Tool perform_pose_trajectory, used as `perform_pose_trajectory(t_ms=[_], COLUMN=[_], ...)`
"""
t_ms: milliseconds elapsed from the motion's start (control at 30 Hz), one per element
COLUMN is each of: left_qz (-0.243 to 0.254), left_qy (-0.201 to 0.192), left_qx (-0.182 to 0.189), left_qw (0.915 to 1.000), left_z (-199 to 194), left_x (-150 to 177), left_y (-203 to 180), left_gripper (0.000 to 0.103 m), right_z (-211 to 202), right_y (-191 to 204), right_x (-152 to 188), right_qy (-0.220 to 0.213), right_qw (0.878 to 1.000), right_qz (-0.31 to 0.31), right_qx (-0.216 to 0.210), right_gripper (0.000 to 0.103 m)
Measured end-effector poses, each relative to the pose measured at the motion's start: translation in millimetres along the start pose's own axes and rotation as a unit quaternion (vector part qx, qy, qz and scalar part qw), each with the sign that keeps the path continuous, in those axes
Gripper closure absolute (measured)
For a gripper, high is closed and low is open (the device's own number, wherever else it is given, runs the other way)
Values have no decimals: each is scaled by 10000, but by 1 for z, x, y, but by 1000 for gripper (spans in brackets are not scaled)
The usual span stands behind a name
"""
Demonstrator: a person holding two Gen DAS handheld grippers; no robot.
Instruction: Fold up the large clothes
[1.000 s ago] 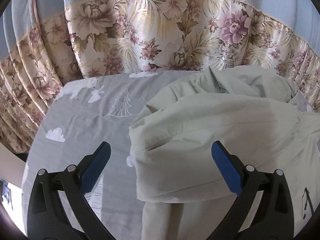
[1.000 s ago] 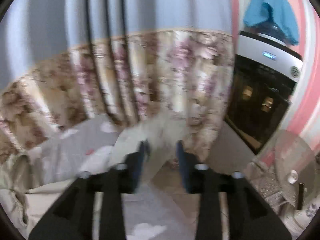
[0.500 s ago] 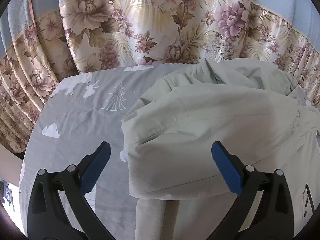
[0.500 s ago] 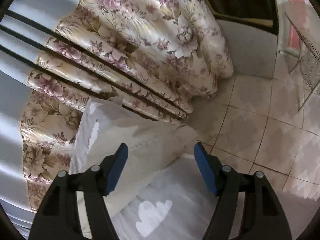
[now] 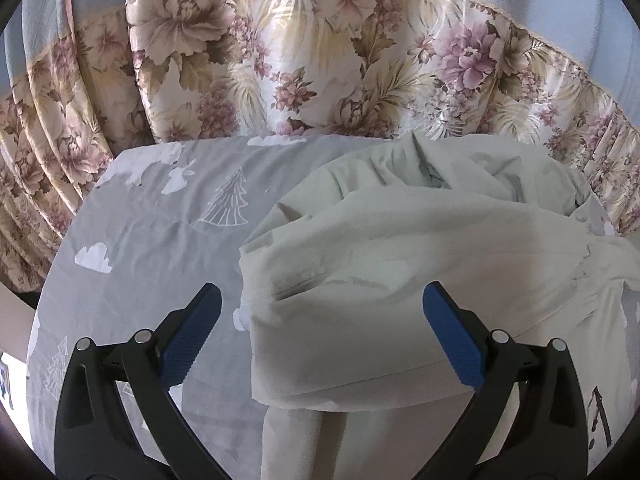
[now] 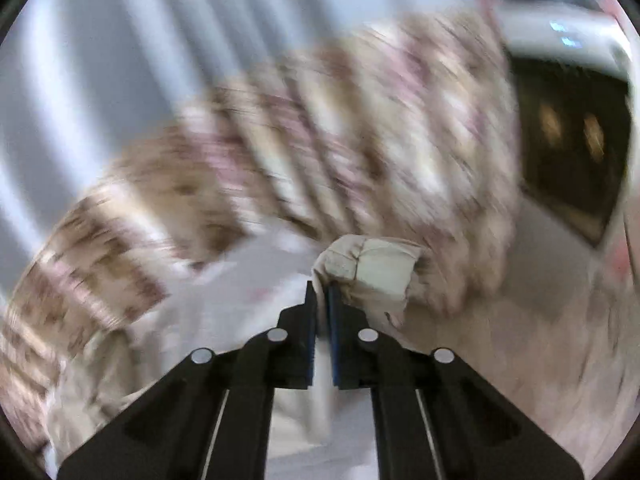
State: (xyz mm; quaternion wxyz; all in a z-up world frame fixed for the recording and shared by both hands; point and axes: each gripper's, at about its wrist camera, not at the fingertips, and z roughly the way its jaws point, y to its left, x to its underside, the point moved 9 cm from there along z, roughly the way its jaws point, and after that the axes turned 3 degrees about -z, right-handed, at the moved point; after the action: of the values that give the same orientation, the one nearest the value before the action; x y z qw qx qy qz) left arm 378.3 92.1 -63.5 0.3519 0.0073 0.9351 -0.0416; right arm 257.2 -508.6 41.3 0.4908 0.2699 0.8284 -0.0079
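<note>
Pale green garment (image 5: pixel 400 280) lay bunched on grey printed sheet (image 5: pixel 140 240), right of centre in left wrist view, one doubled fold toward camera, a narrow strip running down out of frame. Backed by floral curtain (image 5: pixel 320 60).

Just changed: right gripper (image 6: pixel 321 300) went from wide apart half a second back to snapped together, now clamped on a corner of same pale fabric (image 6: pixel 372 272), cloth pinched between the pads and bulging past the tips. Whole right view smeared, so caught mid-swing; half a second back it was sharp and aimed down at sheet edge and tiled floor. Judged: grab done, corner being carried for next fold; fold itself not yet laid.

Left gripper (image 5: pixel 320 340) wide apart, hovering above near fold, blue pads (image 5: pixel 188 340) either side, touching nothing. Framing nearly same as earlier left frames; garment edge sat slightly more left than a second ago.

Seen only in left view: full lie of garment, sheet print of trees and clouds. Seen only in right view: the pinch itself, plus a dark appliance (image 6: pixel 572 148) at right, blurred. Right gripper absent from left view, so where on garment the held corner belonged could not be told.
</note>
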Motion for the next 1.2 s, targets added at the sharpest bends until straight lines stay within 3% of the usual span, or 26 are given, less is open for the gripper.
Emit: perform_pose_trajectory(t_ms=[67, 133, 167, 300, 400, 467, 533, 567, 600, 633, 667, 700, 833, 933, 1067, 1200], left_qz=[-39, -124, -187, -251, -251, -245, -210, -207, -220, -244, -255, -244, 5, 246, 635, 946], left_qy=[9, 18, 35, 11, -9, -20, -21, 9, 39, 68, 69, 52, 92, 125, 273, 338], left_qx=[36, 117, 167, 236, 186, 147, 100, 59, 45, 71, 104, 137, 214, 369, 773, 1062], left_qw=[10000, 9999, 9997, 9994, 9995, 9996, 9997, 9998, 9997, 9997, 9996, 9996, 9997, 9989, 9946, 9893], left_z=[0, 0, 0, -6, -11, -13, -14, -13, -11, -11, -11, -13, -14, -13, -12, -12], left_x=[-2, -2, -2, 1, 3, 5, 6, 6, 5, 5, 4, 4, 2, -1, -5, -9], left_y=[-1, -1, -1, 2, 8, 12, 16, 18, 19, 18, 16, 13, -16, -53, -125, -188], left_gripper=[3, 3, 3, 3, 3, 3, 3, 3, 3, 3, 3, 3, 3, 3, 3, 3], right_z=[-14, -27, -29, -32, -28, -26, -20, -12, -7, -10, -15, -13, 13, 26, 38, 54], right_y=[57, 138, 161, 287, 331, 325, 315, 305, 295, 284, 262, 247, 154, 101, 45, 30], right_x=[-8, -6, -2, 53, 105, 111, 110, 117, 118, 109, 94, 86, 62, 60, 70, 87], right_qy=[-76, -65, -45, 438, 880, 877, 1139, 1540, 1793, 1554, 1140, 1000, 1166, 1248, 1341, 1605], right_qw=[9978, 9882, 9843, 9513, 9333, 9354, 9306, 9244, 9216, 9277, 9393, 9456, 9685, 9760, 9832, 9813], right_qz=[-472, -1059, -1218, -2014, -2363, -2335, -2351, -2337, -2253, -2272, -2396, -2406, -1866, -1590, -1006, -587], right_qx=[-452, -1107, -1274, -2292, -2555, -2505, -2563, -2589, -2602, -2522, -2173, -1947, -1166, -806, -715, -888], right_gripper=[100, 102, 102, 103, 103, 102, 92, 51, 40, 41, 41, 41, 41, 41, 41, 41])
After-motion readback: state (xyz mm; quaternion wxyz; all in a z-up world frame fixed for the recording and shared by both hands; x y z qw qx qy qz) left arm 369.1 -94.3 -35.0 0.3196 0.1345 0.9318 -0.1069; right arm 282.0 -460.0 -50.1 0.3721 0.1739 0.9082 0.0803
